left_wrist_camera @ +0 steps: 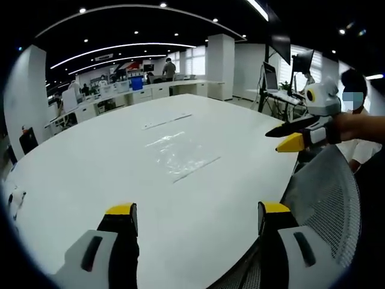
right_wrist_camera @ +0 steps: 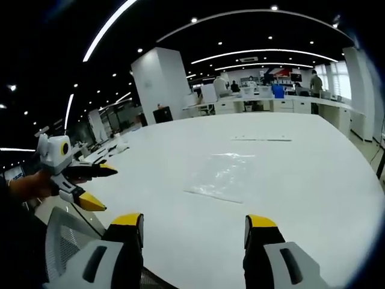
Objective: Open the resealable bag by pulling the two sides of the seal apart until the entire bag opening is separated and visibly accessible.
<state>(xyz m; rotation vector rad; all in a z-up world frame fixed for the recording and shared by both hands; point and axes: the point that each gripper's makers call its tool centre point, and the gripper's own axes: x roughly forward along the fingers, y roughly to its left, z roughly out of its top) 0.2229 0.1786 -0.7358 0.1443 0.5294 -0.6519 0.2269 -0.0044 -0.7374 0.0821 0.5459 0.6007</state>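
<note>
we hold the left gripper (left_wrist_camera: 198, 218) with its fingers (left_wrist_camera: 122, 212) spread wide and empty, low over the near edge of the desk (left_wrist_camera: 90, 150). the right gripper (right_wrist_camera: 195, 227) is likewise spread wide, nothing between its fingers (right_wrist_camera: 260, 223). each gripper also appears in the other's view, raised beside the desk in a hand (right_wrist_camera: 27, 183), with a visible gap between its yellow tips. the resealable bag (left_wrist_camera: 177, 153) lies flat on the desk ahead of both grippers, well apart from either, untouched. we judge it light, thin, limp and slippery; it will likely slide or lift rather than resist. we would take hold at the two lips of the seal, one gripper per side. the clear film nearly vanishes against the white surface, so we cannot tell which edge carries the seal. a mesh chair back (left_wrist_camera: 325, 198) stands at the desk edge.
</note>
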